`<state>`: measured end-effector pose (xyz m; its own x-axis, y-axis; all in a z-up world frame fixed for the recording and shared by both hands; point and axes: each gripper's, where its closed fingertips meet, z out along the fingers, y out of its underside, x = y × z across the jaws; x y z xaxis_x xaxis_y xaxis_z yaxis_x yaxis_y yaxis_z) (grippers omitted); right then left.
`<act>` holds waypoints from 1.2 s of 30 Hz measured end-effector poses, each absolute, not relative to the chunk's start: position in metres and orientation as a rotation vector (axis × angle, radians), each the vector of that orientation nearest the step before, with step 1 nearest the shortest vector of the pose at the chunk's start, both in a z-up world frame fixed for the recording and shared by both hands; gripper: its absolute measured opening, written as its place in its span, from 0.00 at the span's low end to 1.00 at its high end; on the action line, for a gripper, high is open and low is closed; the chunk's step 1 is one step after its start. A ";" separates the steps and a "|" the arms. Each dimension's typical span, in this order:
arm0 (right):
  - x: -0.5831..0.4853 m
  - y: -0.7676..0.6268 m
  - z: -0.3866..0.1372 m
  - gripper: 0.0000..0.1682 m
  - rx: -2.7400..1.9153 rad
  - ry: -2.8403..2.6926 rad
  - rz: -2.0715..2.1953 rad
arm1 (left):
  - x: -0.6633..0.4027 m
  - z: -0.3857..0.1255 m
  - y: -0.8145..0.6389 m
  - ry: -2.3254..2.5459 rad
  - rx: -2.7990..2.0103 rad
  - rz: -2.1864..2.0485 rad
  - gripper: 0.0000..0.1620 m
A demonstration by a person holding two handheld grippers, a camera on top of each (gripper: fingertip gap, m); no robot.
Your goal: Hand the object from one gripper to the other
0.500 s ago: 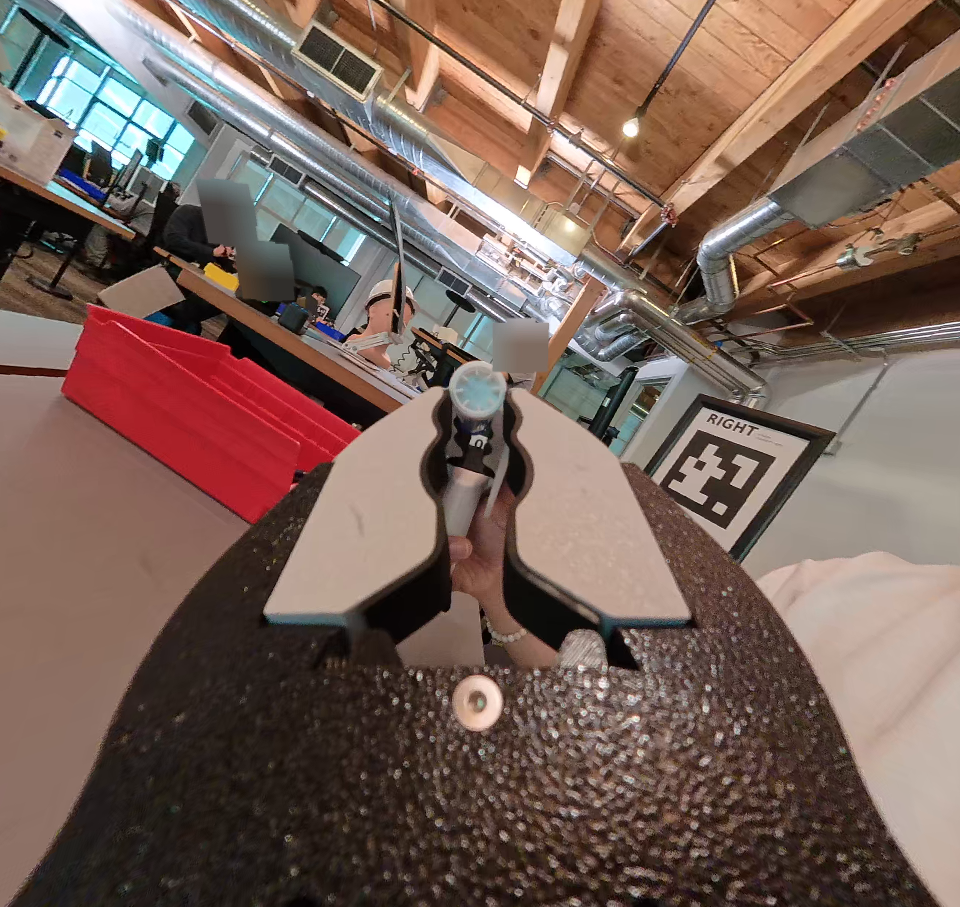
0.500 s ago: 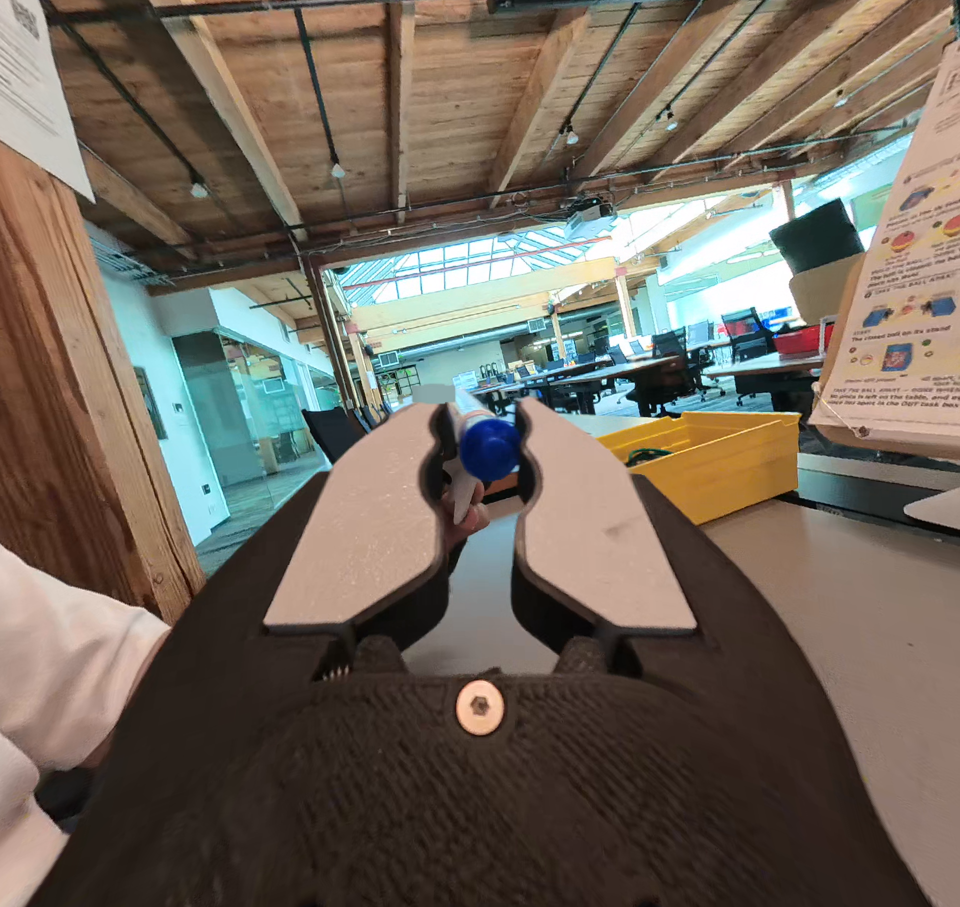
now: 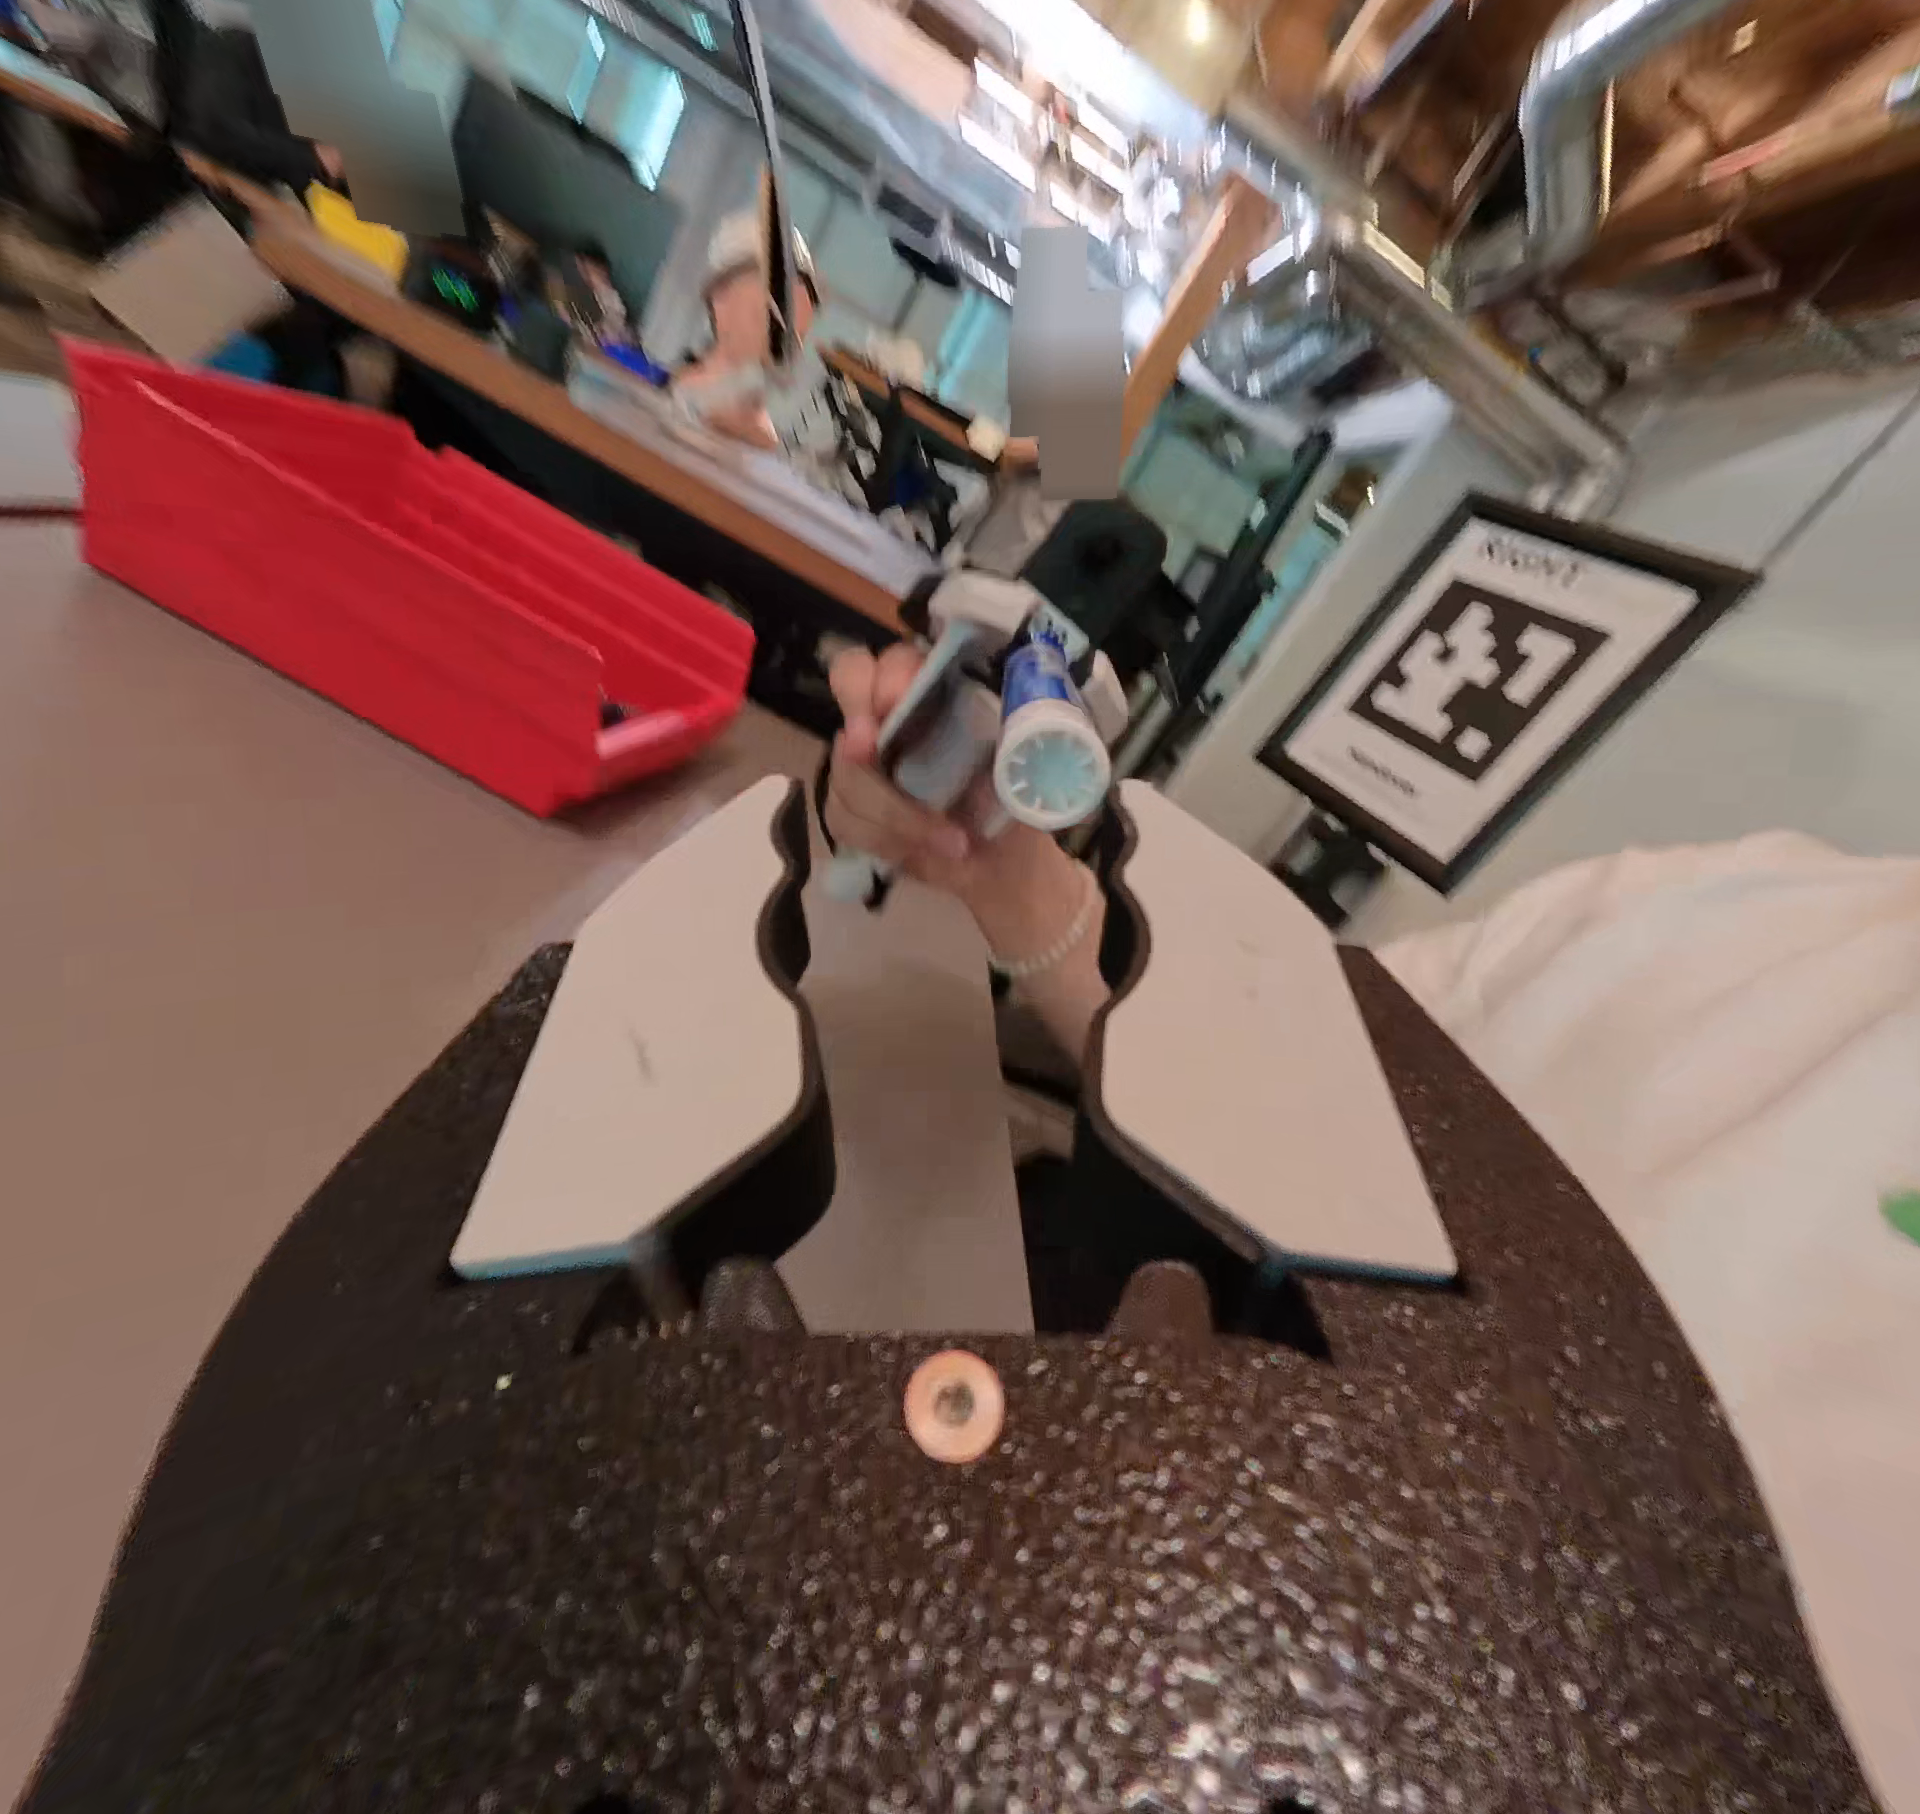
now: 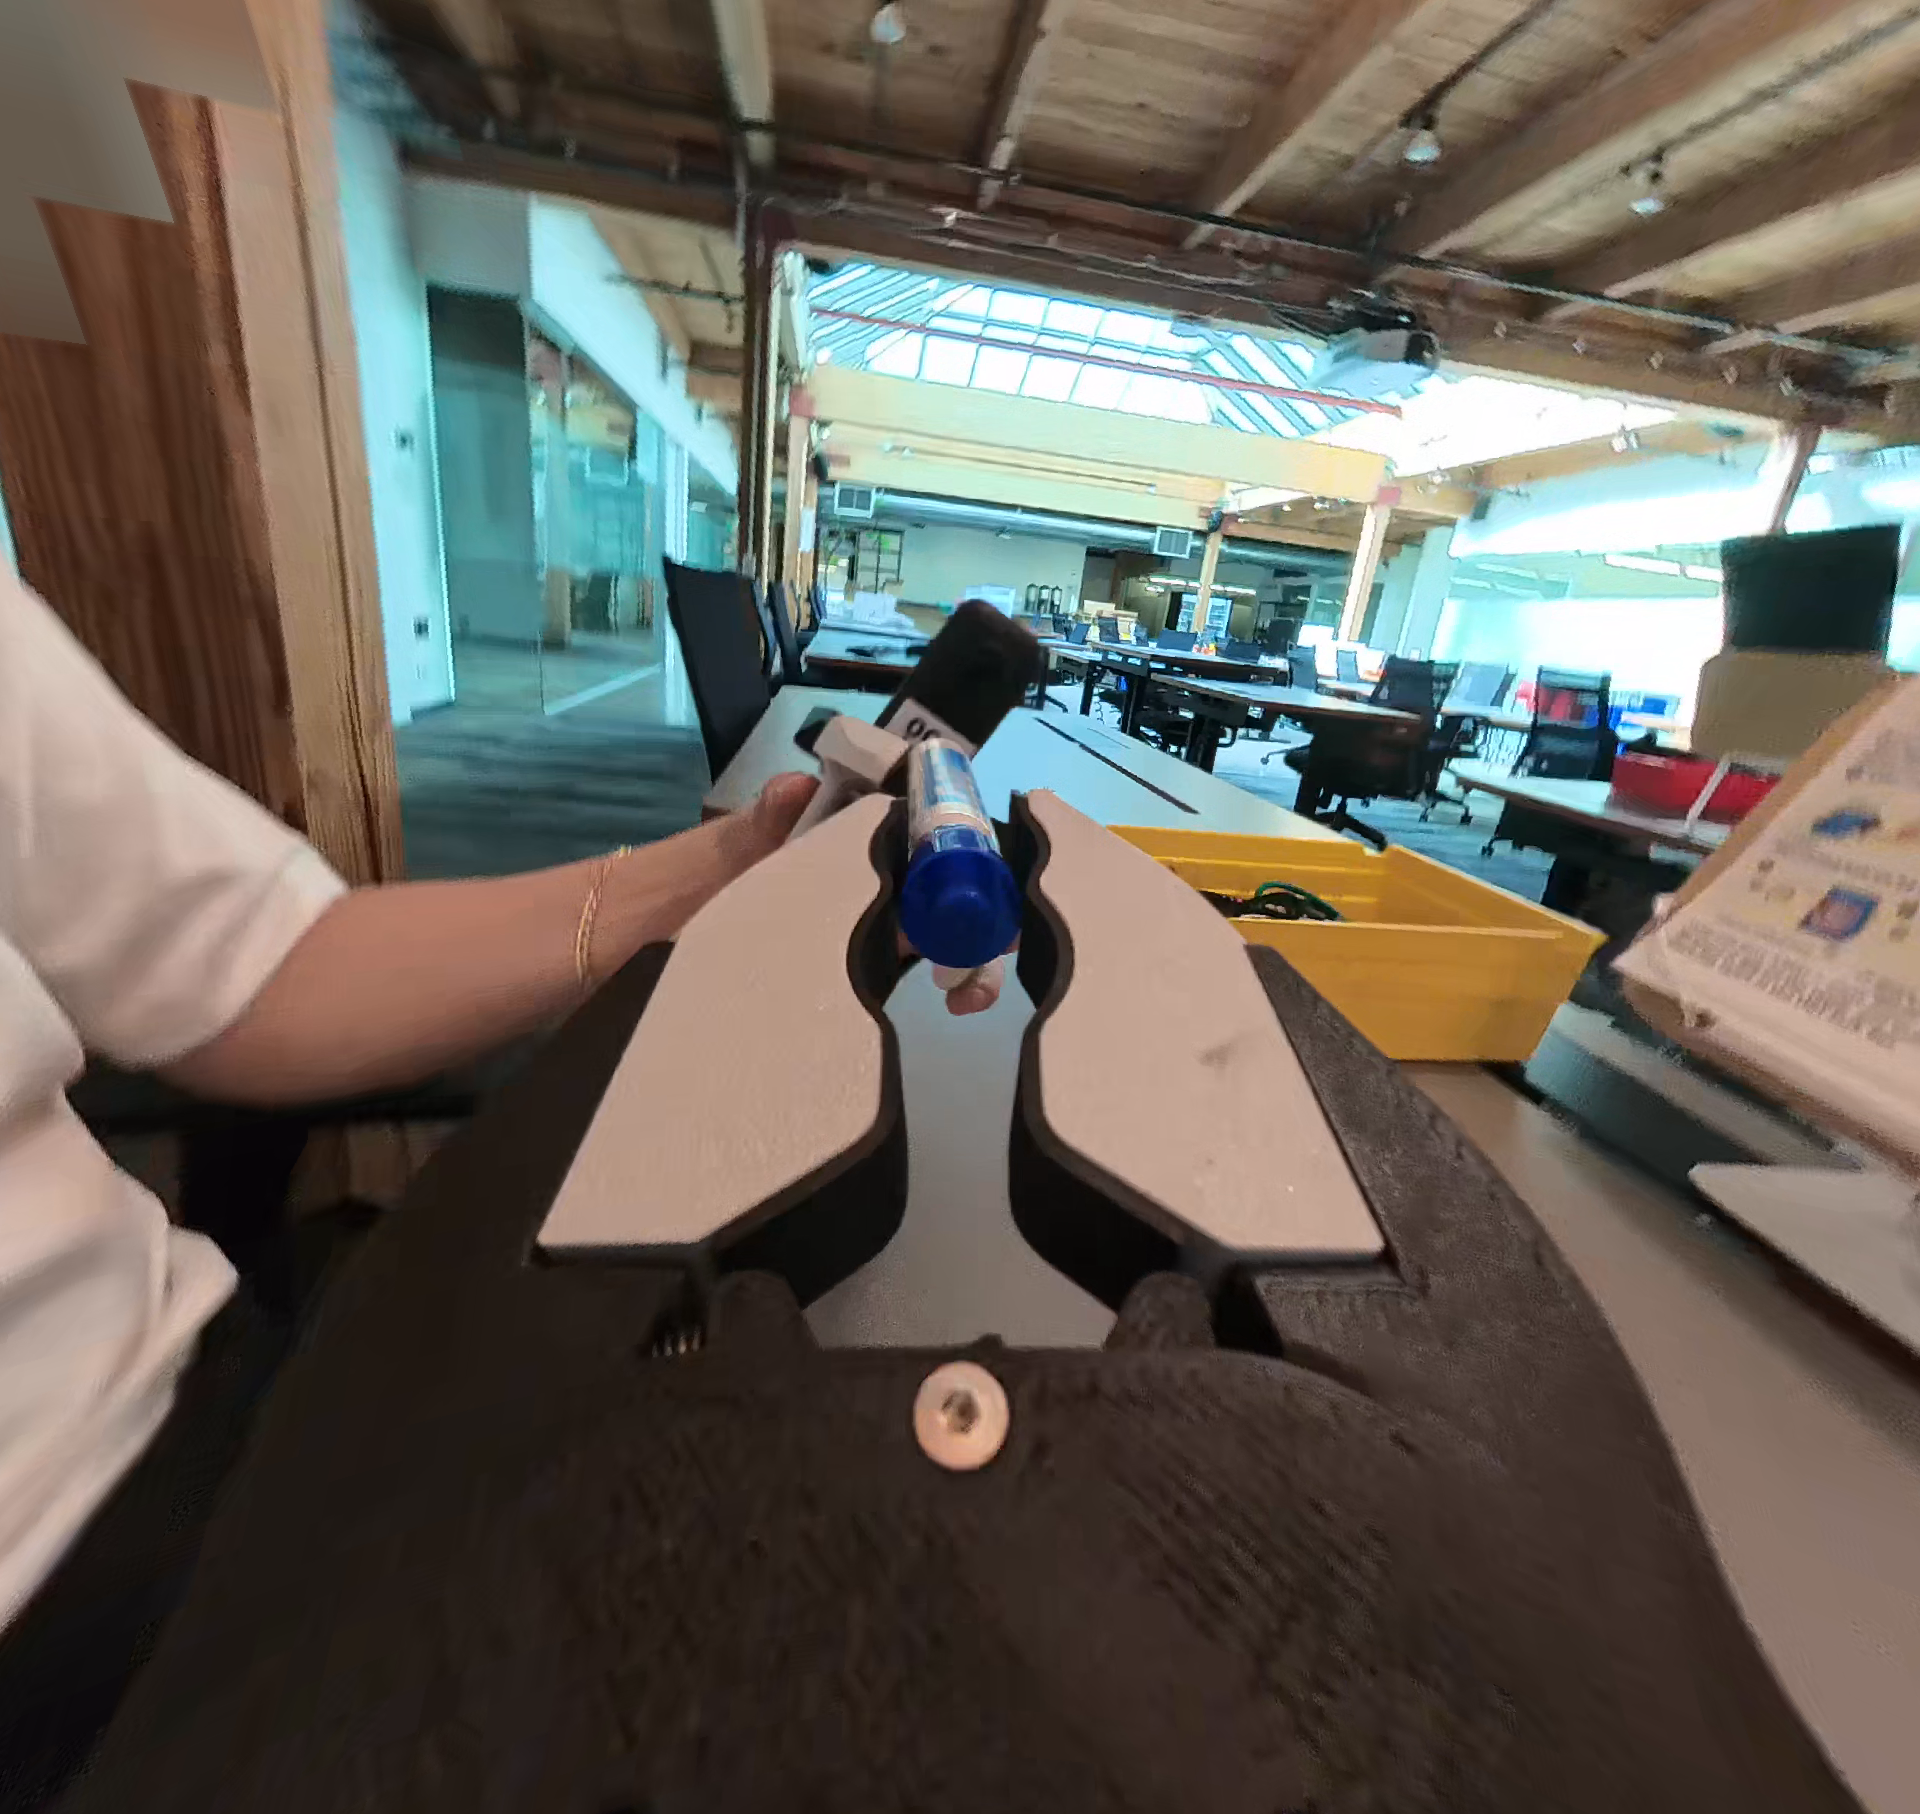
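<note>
A marker with a blue cap and a white body [image 4: 951,871] sits between the fingertips of my right gripper [image 4: 954,808], which is shut on it, cap end toward the camera. In the left wrist view the marker's white ribbed end [image 3: 1044,762] points at the camera, held in the air by the right gripper [image 3: 935,715] just beyond my left gripper's tips. My left gripper [image 3: 956,808] is open and empty, its jaws wide apart. It also shows in the right wrist view [image 4: 847,751], behind the marker, with a hand [image 4: 779,808] on it.
A red bin [image 3: 364,569] stands on the brown table [image 3: 208,933] at the left. A yellow bin [image 4: 1403,933] stands on the table at the right, with a printed sheet on a stand [image 4: 1787,923] beside it. A framed black-and-white tag sign [image 3: 1486,684] stands behind. People sit at far desks. Left tips to right tips: about 8 centimeters.
My left gripper has opened, let go of the marker and drawn back from it. The right gripper keeps hold of the marker. Both views have tilted down.
</note>
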<state>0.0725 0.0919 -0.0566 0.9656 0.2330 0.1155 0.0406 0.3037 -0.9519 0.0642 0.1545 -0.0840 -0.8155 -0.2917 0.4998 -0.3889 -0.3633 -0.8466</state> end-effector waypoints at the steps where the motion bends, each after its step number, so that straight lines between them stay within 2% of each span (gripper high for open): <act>1: 0.068 0.090 -0.059 0.11 -1.266 -0.309 0.091 | 0.059 -0.090 0.152 -1.773 0.912 2.293 0.33; 8: 0.044 0.096 -0.082 0.11 -1.330 -0.611 -0.168 | 0.040 -0.117 0.133 -1.733 0.874 1.951 0.29; 12: 0.038 0.100 -0.094 0.11 -1.376 -0.751 -0.315 | 0.029 -0.125 0.126 -1.692 0.821 1.846 0.21; 16: 0.032 0.099 -0.100 0.11 -1.387 -0.842 -0.386 | 0.032 -0.120 0.130 -1.560 0.806 1.866 0.13; 22: 0.052 0.107 -0.117 0.12 -1.533 -0.720 -0.369 | 0.044 -0.131 0.138 -1.636 0.859 1.929 0.12; 24: 0.070 0.110 -0.107 0.21 -1.531 -0.534 -0.341 | 0.054 -0.133 0.144 -1.729 0.901 2.017 0.12; 27: 0.093 0.110 -0.094 0.35 -1.528 -0.206 -0.121 | 0.068 -0.131 0.161 -1.938 0.939 2.205 0.12; 31: 0.091 0.115 -0.104 0.45 -1.563 0.172 0.497 | 0.070 -0.104 0.175 -2.162 0.735 2.626 0.12; 33: 0.082 0.117 -0.100 0.41 -1.489 0.241 0.767 | 0.068 -0.106 0.175 -2.347 0.625 2.671 0.12; 34: 0.084 0.118 -0.099 0.38 -1.452 0.282 0.821 | 0.069 -0.110 0.175 -2.461 0.582 2.668 0.12; 36: 0.089 0.123 -0.107 0.36 -1.459 0.355 0.848 | 0.069 -0.116 0.172 -2.680 0.451 2.641 0.12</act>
